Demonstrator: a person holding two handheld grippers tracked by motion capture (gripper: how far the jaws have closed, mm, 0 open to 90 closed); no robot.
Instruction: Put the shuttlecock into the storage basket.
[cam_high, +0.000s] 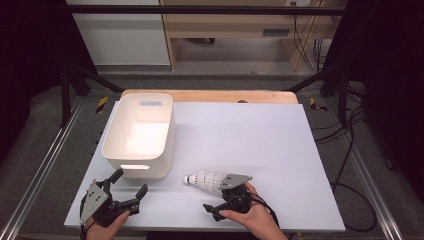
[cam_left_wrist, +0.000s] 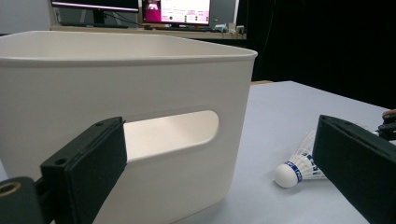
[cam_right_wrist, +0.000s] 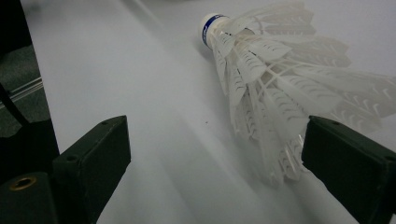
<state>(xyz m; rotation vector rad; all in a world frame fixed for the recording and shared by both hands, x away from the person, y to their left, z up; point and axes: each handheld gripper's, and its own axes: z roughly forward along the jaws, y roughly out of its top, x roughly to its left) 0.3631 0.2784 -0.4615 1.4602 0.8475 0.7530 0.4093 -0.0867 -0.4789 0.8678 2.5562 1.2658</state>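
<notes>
This looks like a lab set up for recording. A white table (cam_high: 260, 145) stands inside a black metal frame (cam_high: 200, 9) with dark curtains at both sides of the picture. Cables (cam_high: 350, 150) trail over the grey floor at right, and lit monitors (cam_left_wrist: 175, 10) sit at the top of the left gripper view.

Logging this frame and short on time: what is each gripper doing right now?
Left gripper: open, holding nothing, by the white bin.
Right gripper: open, at the shuttlecock, not gripping it.
</notes>
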